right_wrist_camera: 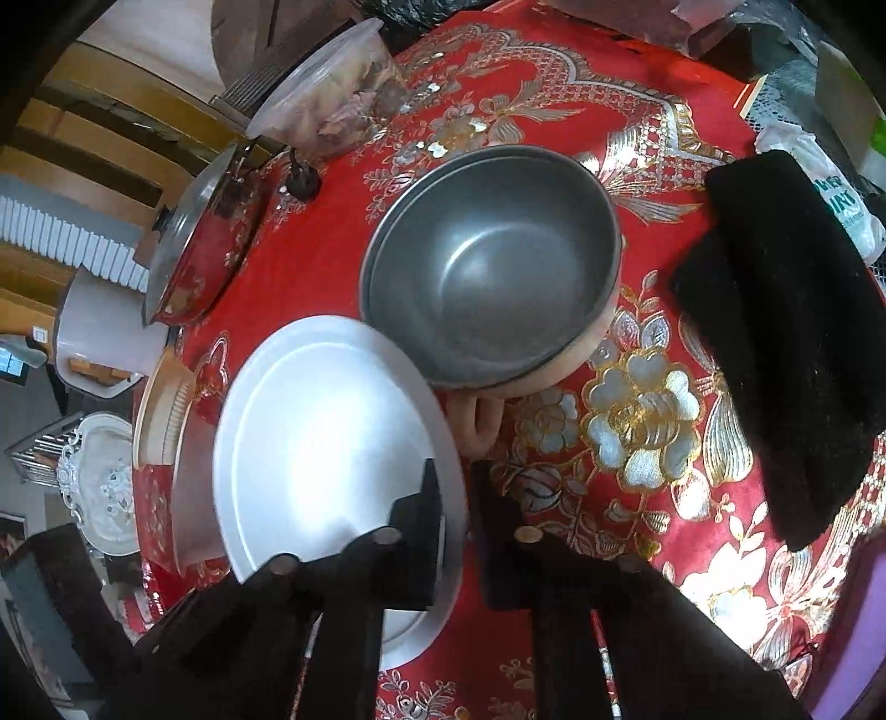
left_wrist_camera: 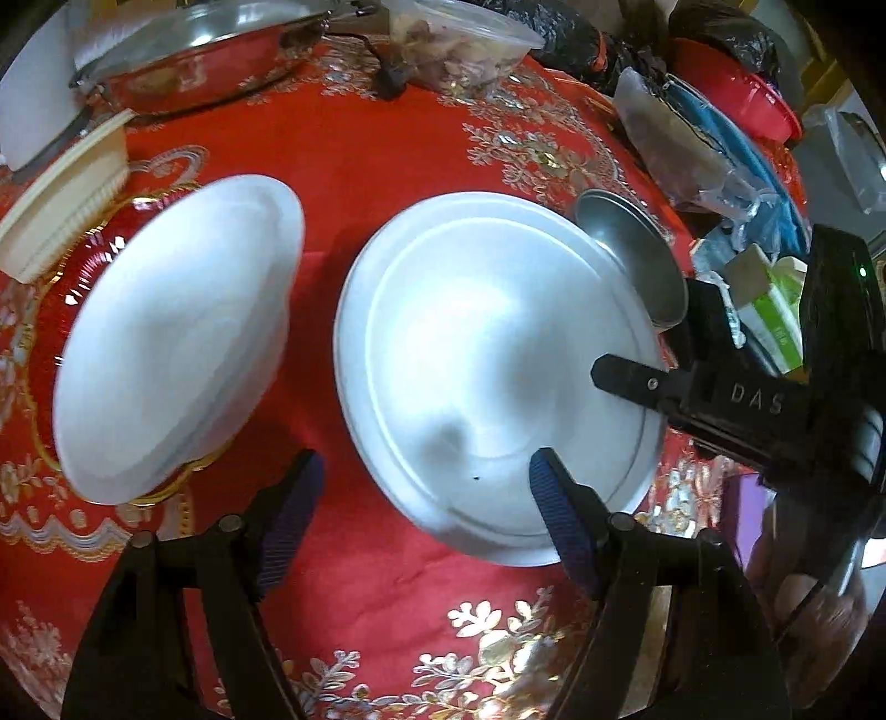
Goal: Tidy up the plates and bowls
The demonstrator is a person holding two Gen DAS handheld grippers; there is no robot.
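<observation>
A large white plate (left_wrist_camera: 487, 376) sits mid-table on the red cloth. My right gripper (right_wrist_camera: 459, 493) is shut on its rim, one finger on top and one beneath; in the left wrist view the right gripper (left_wrist_camera: 614, 382) comes in from the right. The plate (right_wrist_camera: 332, 443) overlaps a grey metal bowl (right_wrist_camera: 493, 266), which stands just behind it (left_wrist_camera: 637, 249). A second white plate (left_wrist_camera: 177, 332) lies to the left on a red dish with a gold rim (left_wrist_camera: 77, 277). My left gripper (left_wrist_camera: 426, 465) is open at the large plate's near edge, holding nothing.
A steel pan with a glass lid (left_wrist_camera: 194, 61) and a clear food tub (left_wrist_camera: 465, 44) stand at the back. A cream ribbed container (left_wrist_camera: 61, 210) sits far left. Bags and cartons (left_wrist_camera: 720, 183) crowd the right side. A black cloth (right_wrist_camera: 792, 332) lies right of the bowl.
</observation>
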